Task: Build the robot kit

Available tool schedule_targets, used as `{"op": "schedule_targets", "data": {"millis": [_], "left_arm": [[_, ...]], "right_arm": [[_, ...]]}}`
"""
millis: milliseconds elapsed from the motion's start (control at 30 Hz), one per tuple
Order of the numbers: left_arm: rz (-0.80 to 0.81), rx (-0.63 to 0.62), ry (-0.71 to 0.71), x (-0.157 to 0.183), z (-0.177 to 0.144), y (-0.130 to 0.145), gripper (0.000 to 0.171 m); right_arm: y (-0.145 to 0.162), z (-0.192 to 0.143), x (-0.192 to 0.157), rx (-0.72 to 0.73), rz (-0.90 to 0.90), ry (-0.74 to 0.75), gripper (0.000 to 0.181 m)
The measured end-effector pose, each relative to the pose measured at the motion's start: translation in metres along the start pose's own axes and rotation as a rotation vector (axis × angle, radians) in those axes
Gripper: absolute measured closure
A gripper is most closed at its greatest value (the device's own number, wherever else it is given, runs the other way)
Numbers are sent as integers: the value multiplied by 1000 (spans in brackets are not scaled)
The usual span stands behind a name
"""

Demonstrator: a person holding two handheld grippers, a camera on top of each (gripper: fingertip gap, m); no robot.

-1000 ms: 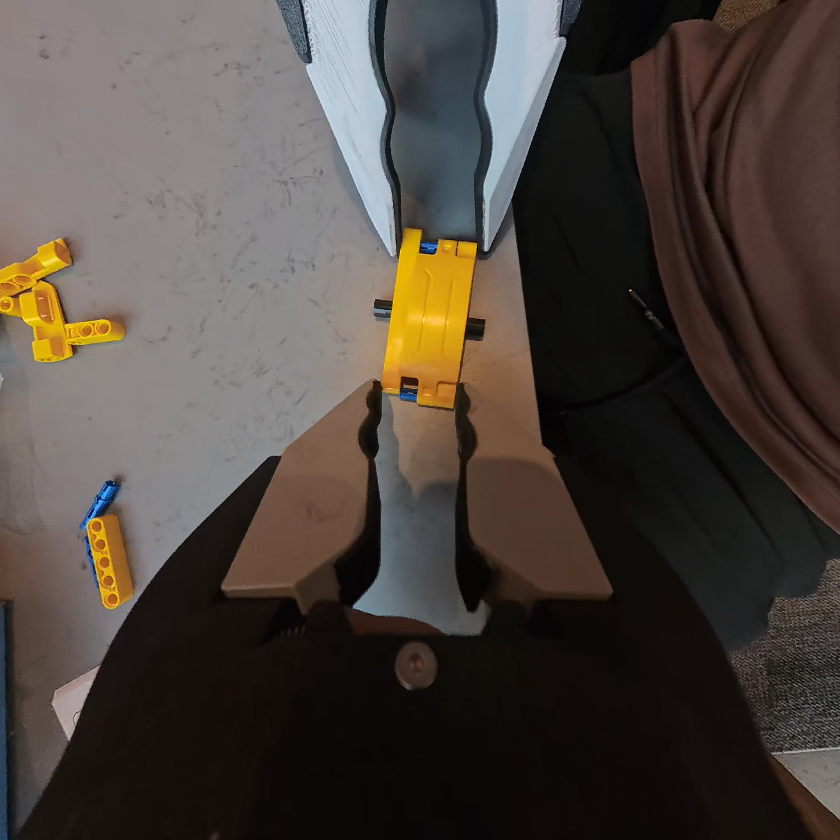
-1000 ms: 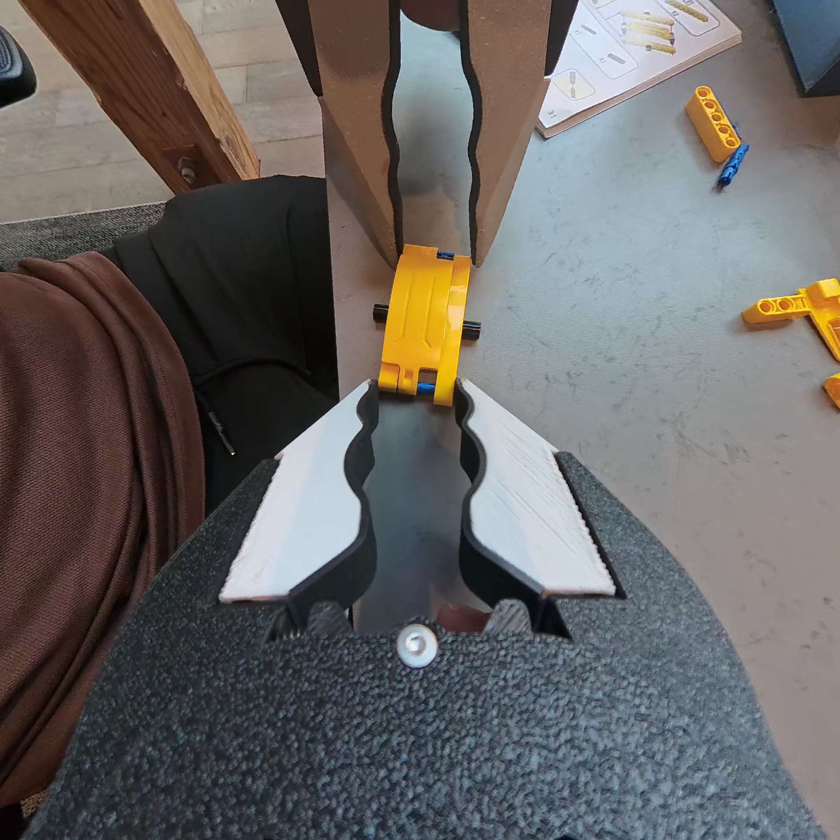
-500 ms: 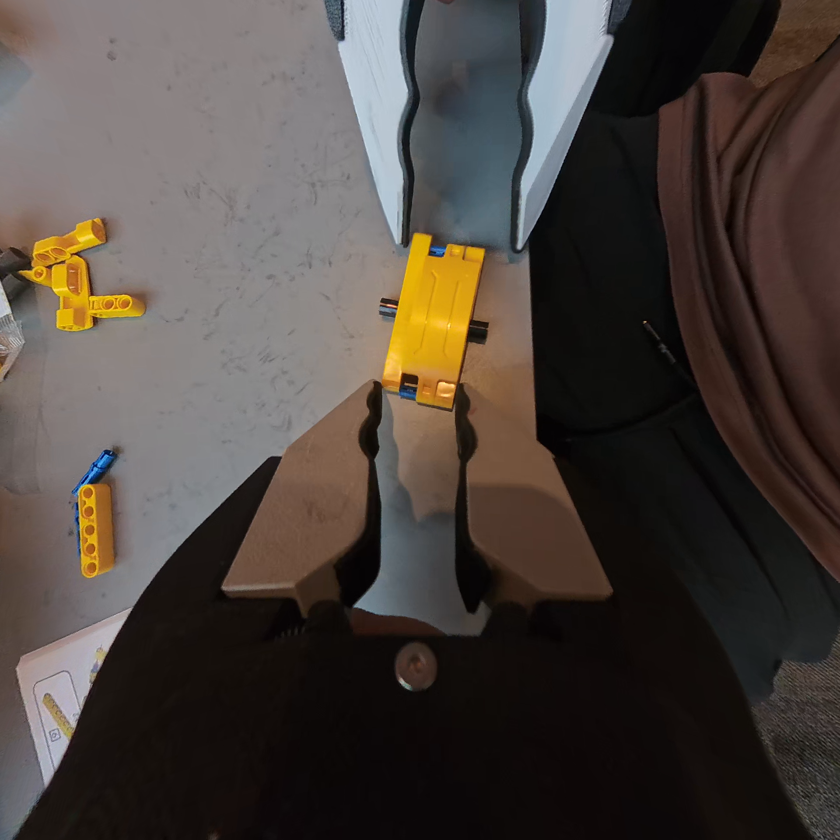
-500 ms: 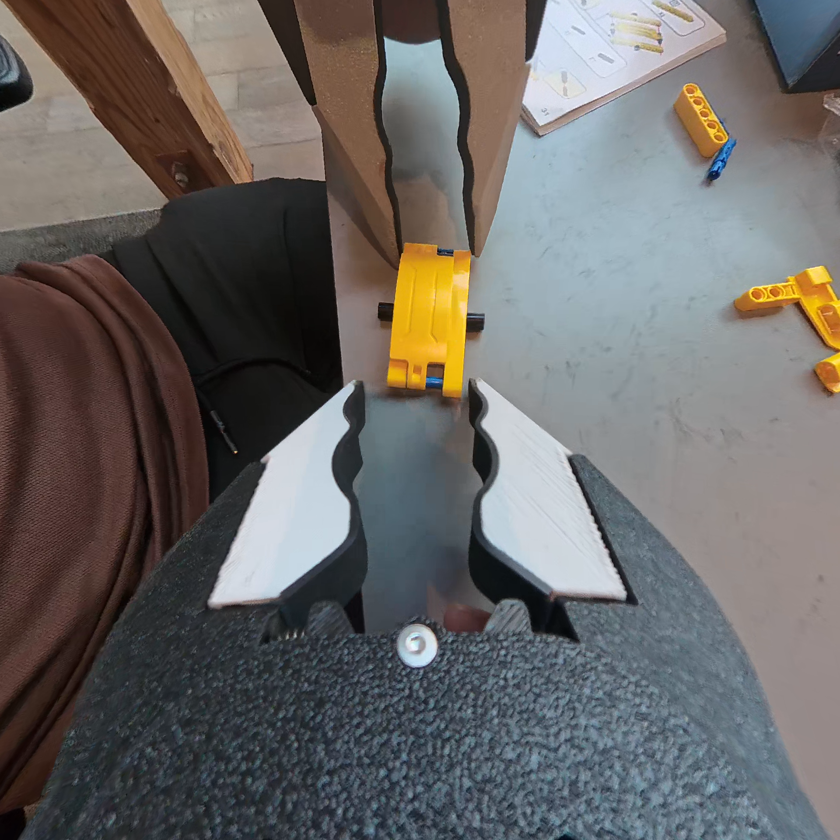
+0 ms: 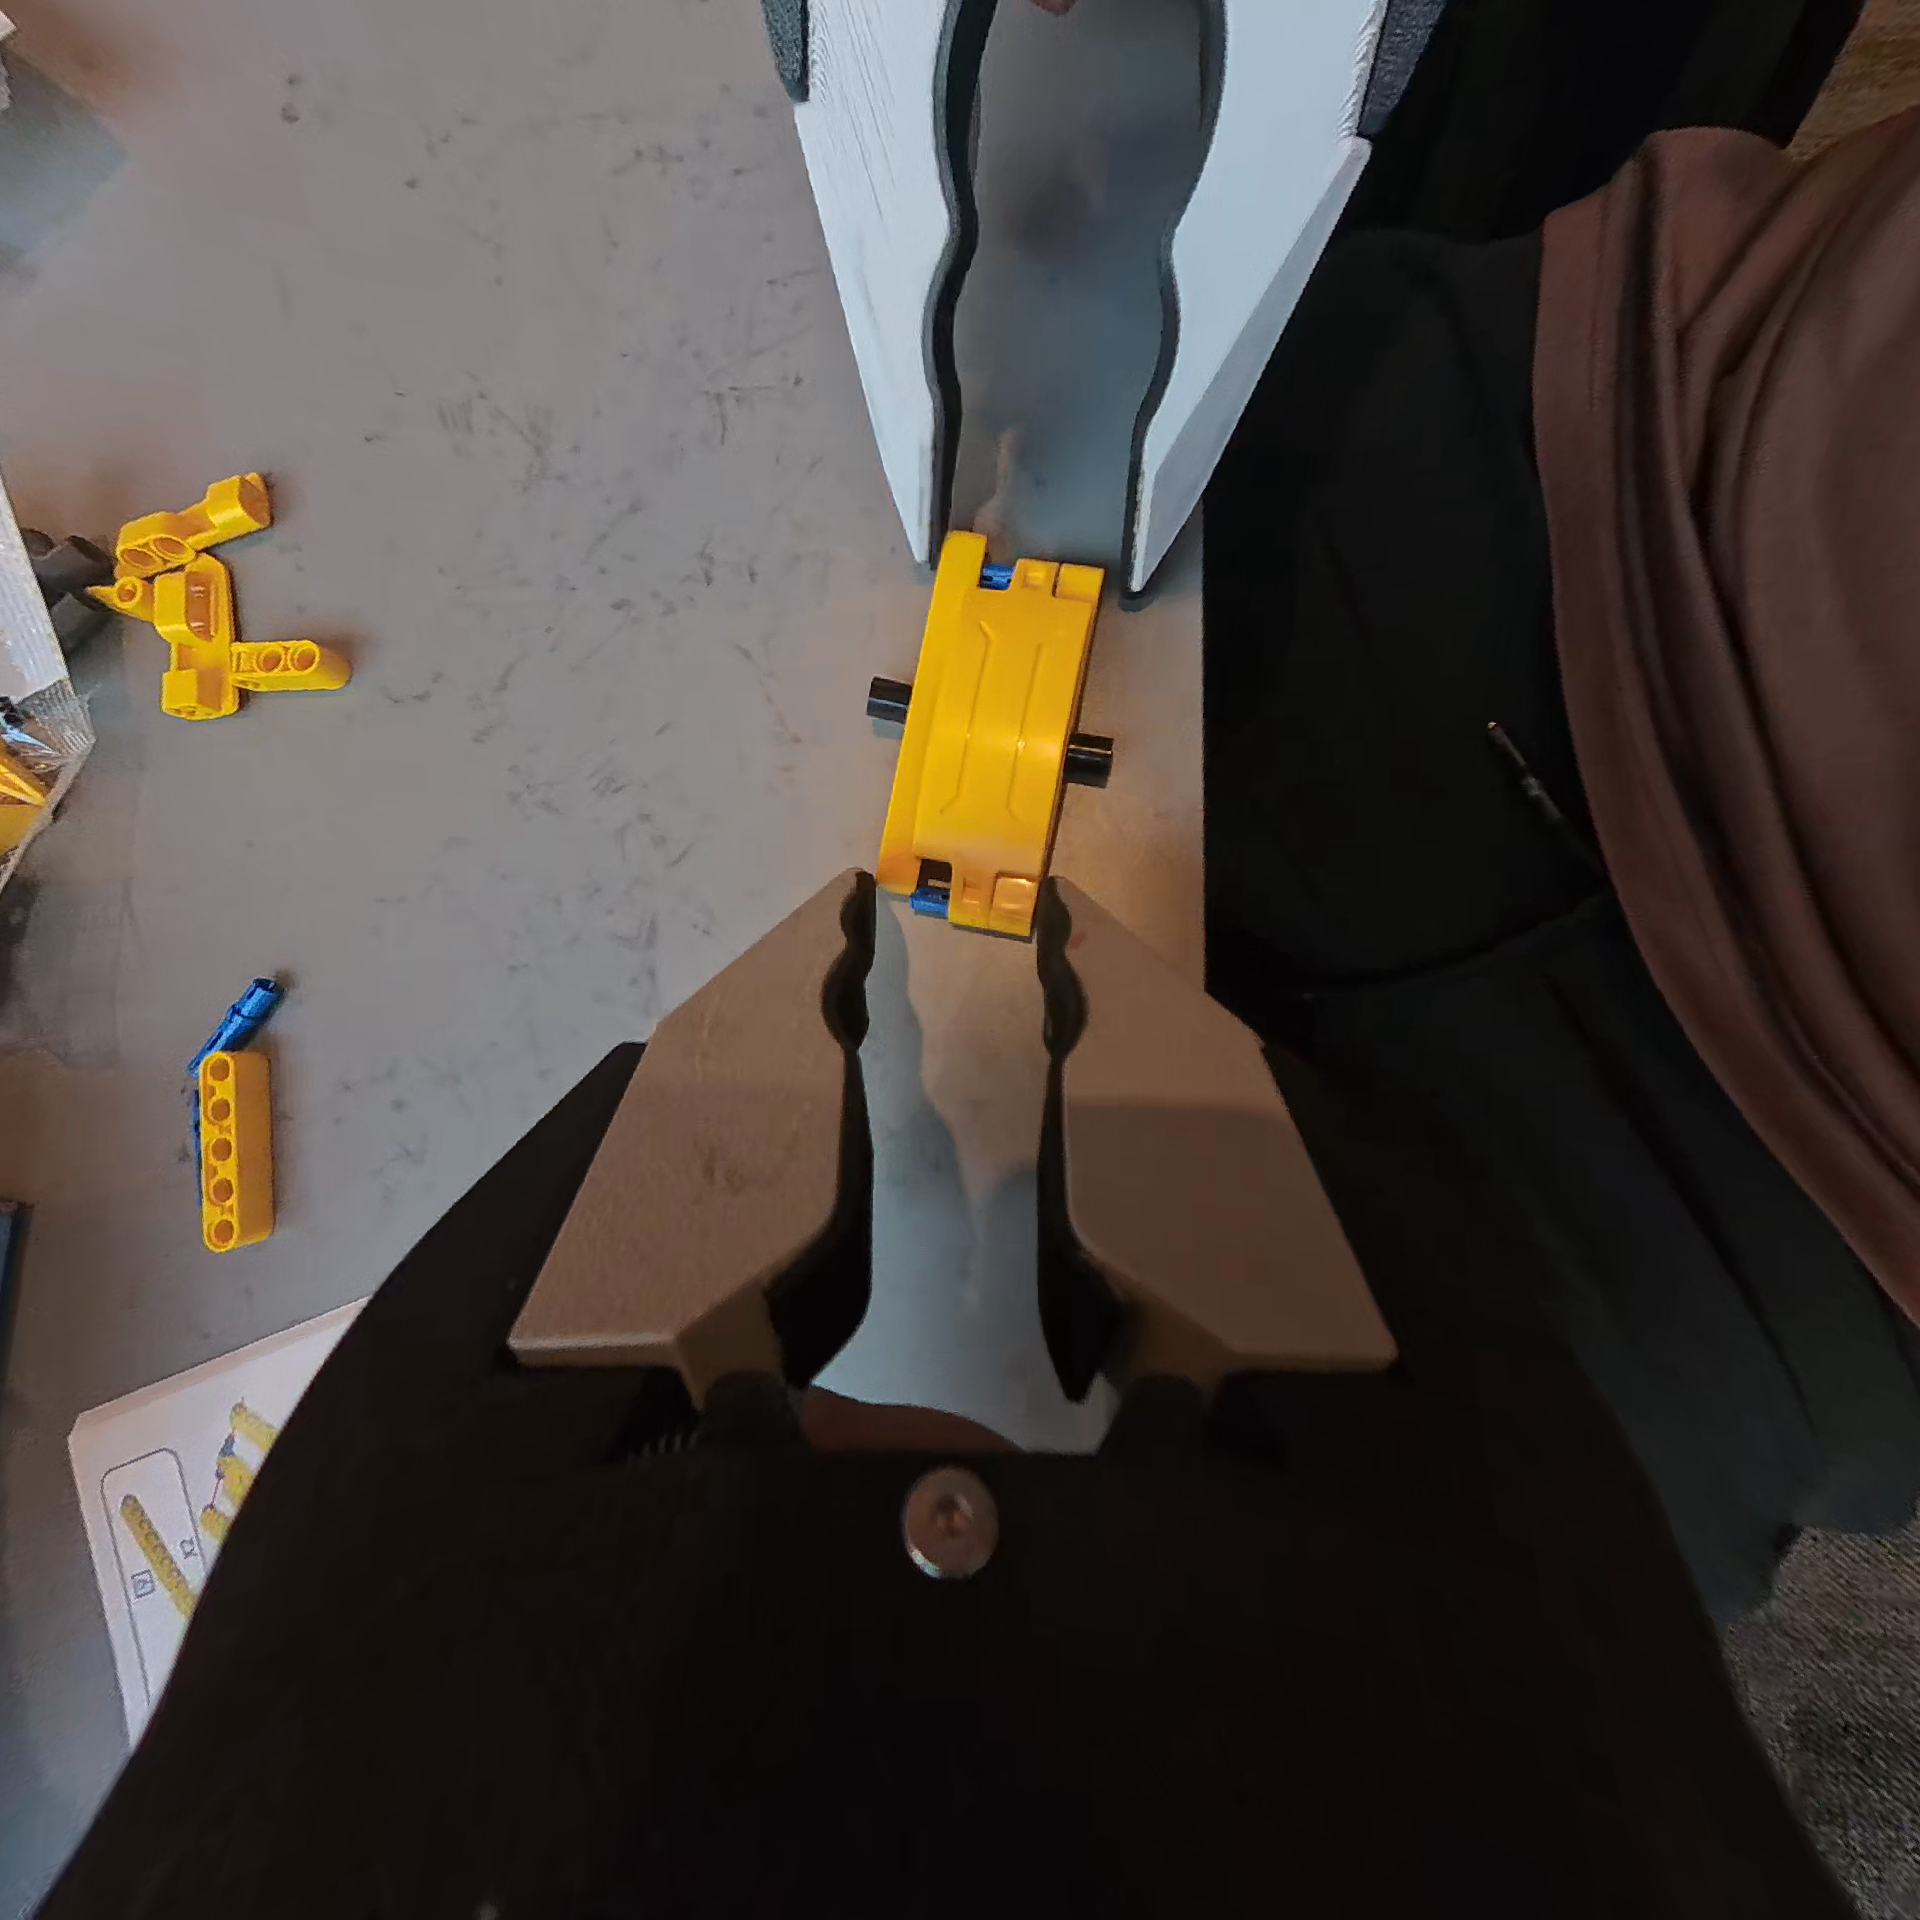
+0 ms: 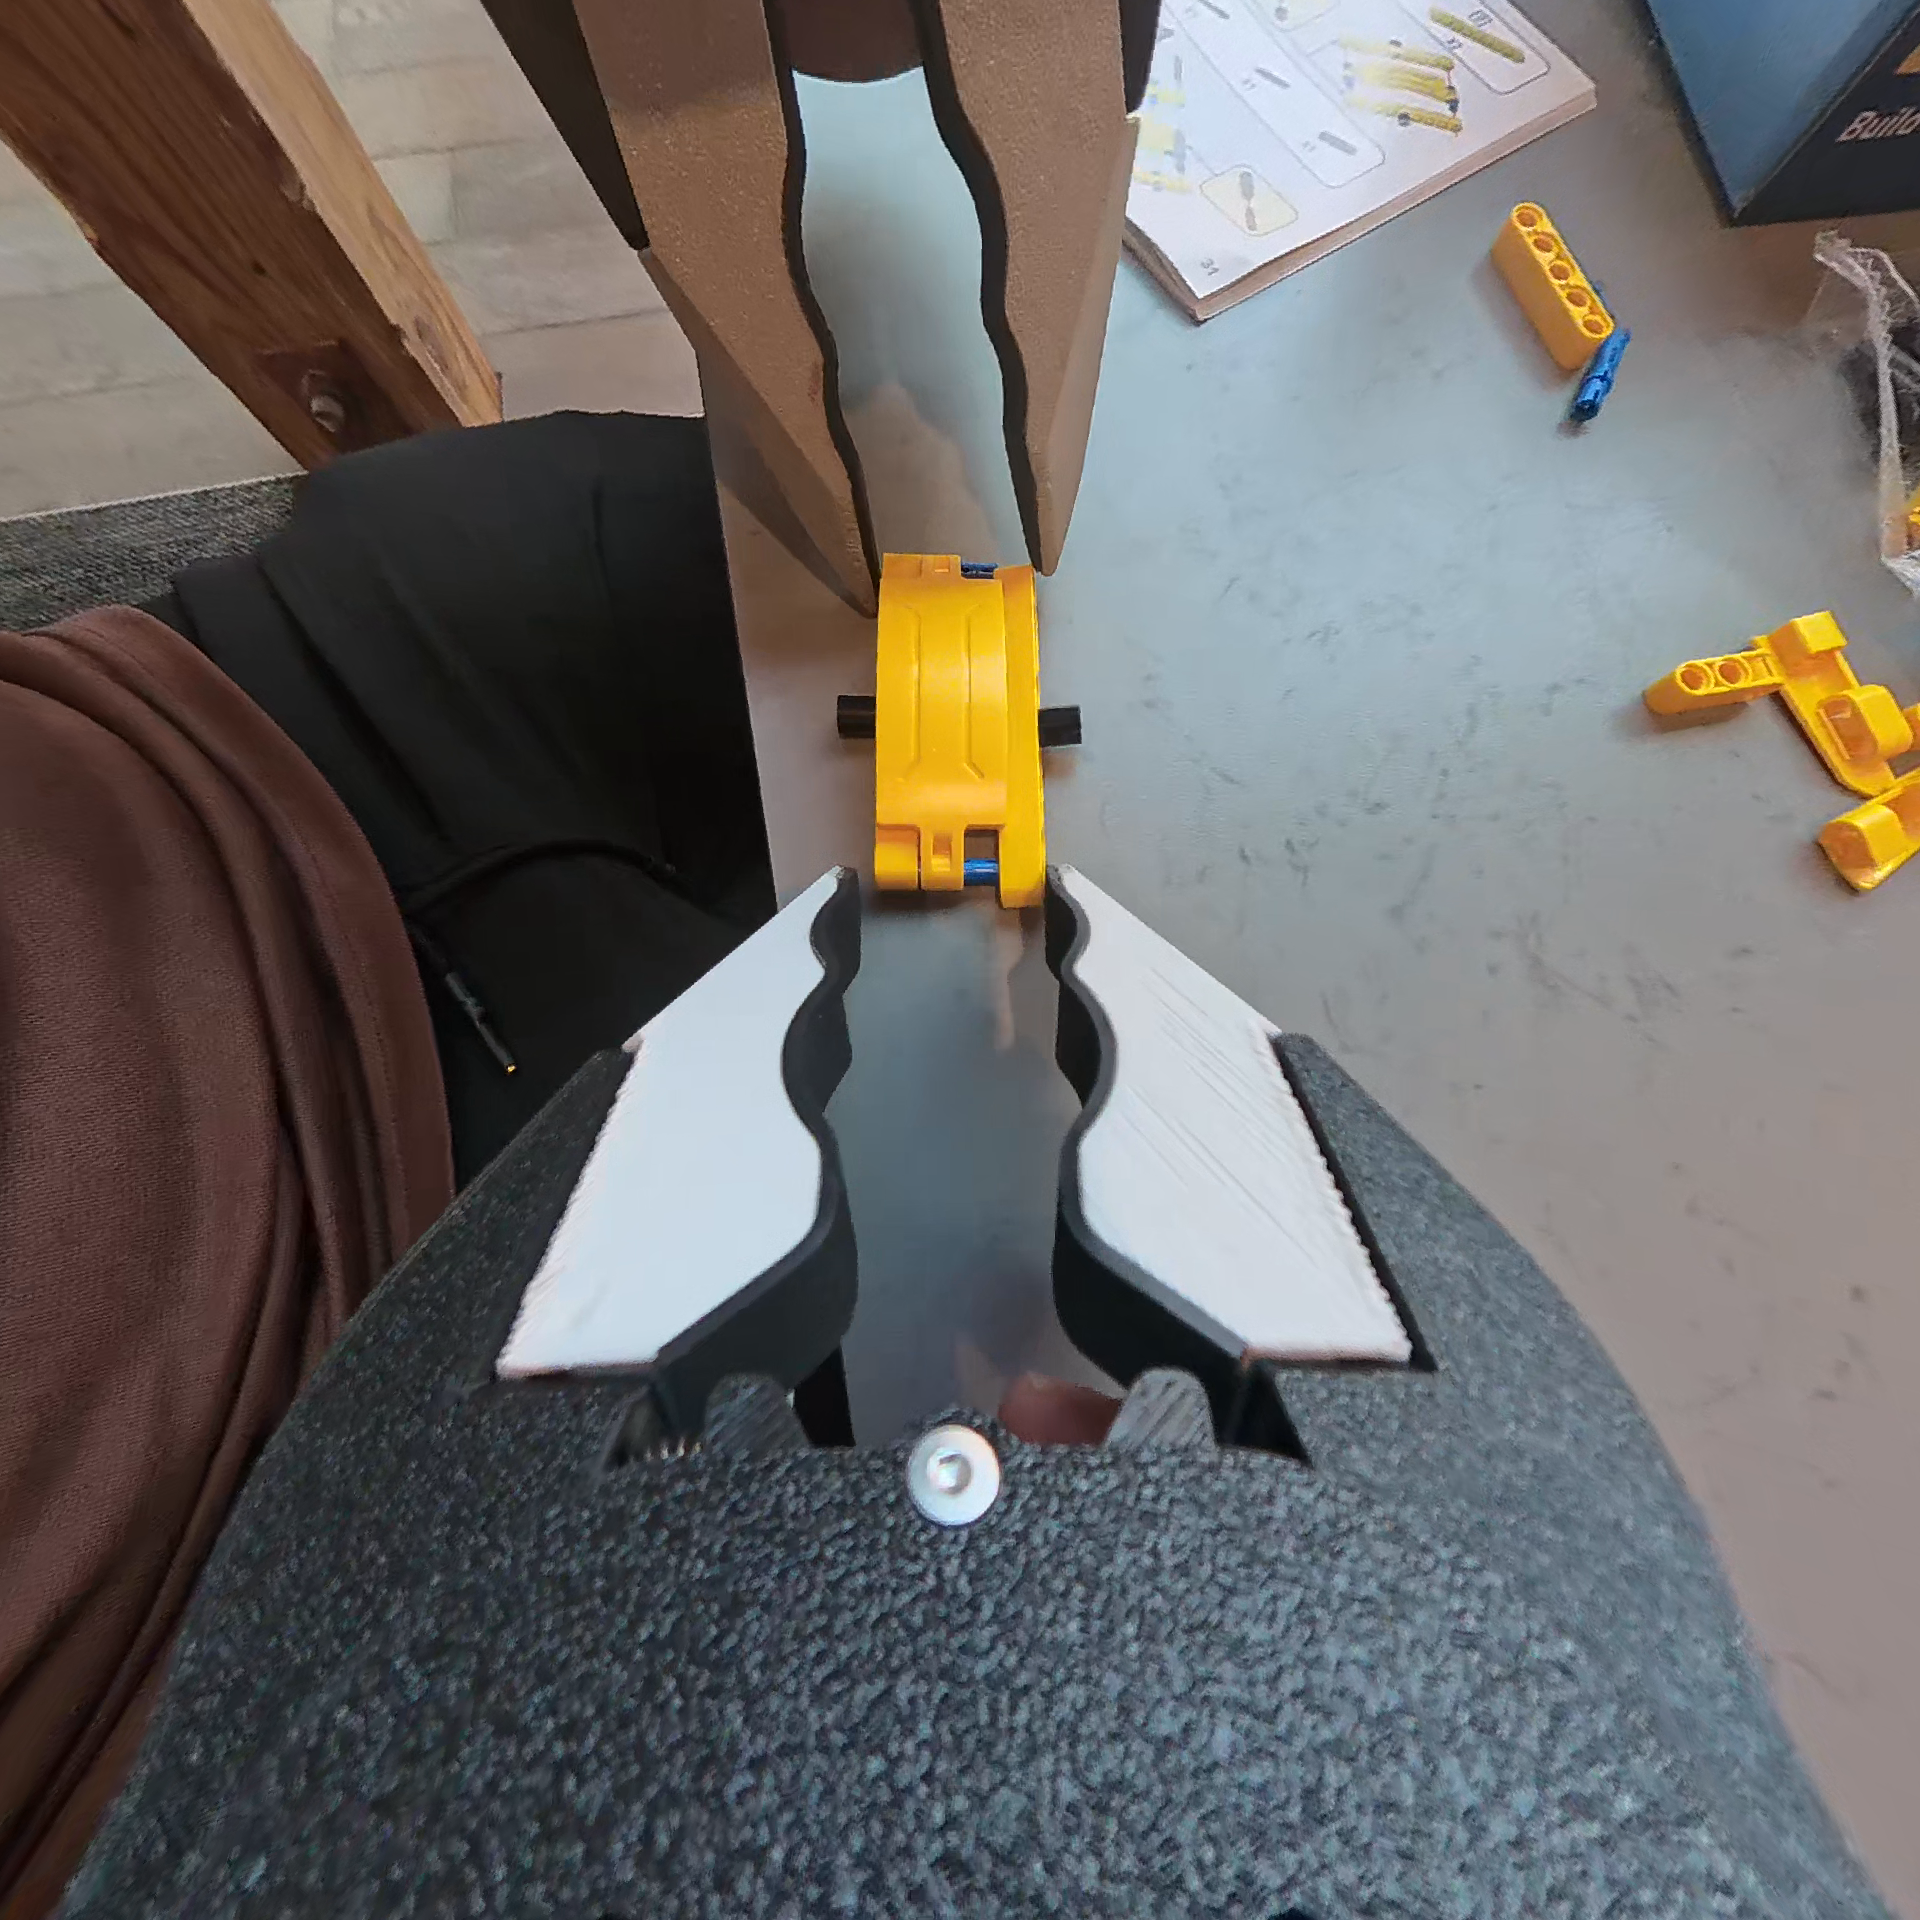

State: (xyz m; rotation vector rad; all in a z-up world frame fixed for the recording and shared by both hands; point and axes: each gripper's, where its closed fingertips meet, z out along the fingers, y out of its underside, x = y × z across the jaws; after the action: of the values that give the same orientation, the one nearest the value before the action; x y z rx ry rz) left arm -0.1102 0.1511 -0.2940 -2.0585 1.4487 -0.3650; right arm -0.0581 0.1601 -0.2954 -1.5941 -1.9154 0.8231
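Since a second ago the right gripper (image 6: 951, 883) has let go; its white fingers now stand apart just off the yellow panel piece (image 5: 987, 727), near the desk (image 5: 571, 364) edge. At the piece's other end the left gripper (image 5: 951, 899) grips it. A yellow beam (image 5: 237, 1148) lies well apart.

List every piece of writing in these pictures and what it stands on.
Instruction booklet: small printed numbers beside the diagrams; not quoted here.
Dark blue box: orange lettering, cut off by the picture's edge; not quoted here.
Yellow part: no writing visible.
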Motion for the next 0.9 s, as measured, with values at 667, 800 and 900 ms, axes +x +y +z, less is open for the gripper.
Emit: {"op": "schedule_targets", "data": {"millis": [667,800,900], "left_arm": [[-59,43,-83,-2,-10,9,120],[-115,61,-140,-4,-15,16,117],[-215,63,-230,-9,-20,23,117]], "right_arm": [[-1,-7,2,18,10,6,142],[5,-6,1,-14,11,35,141],[6,-10,2,-1,50,39,141]]}}
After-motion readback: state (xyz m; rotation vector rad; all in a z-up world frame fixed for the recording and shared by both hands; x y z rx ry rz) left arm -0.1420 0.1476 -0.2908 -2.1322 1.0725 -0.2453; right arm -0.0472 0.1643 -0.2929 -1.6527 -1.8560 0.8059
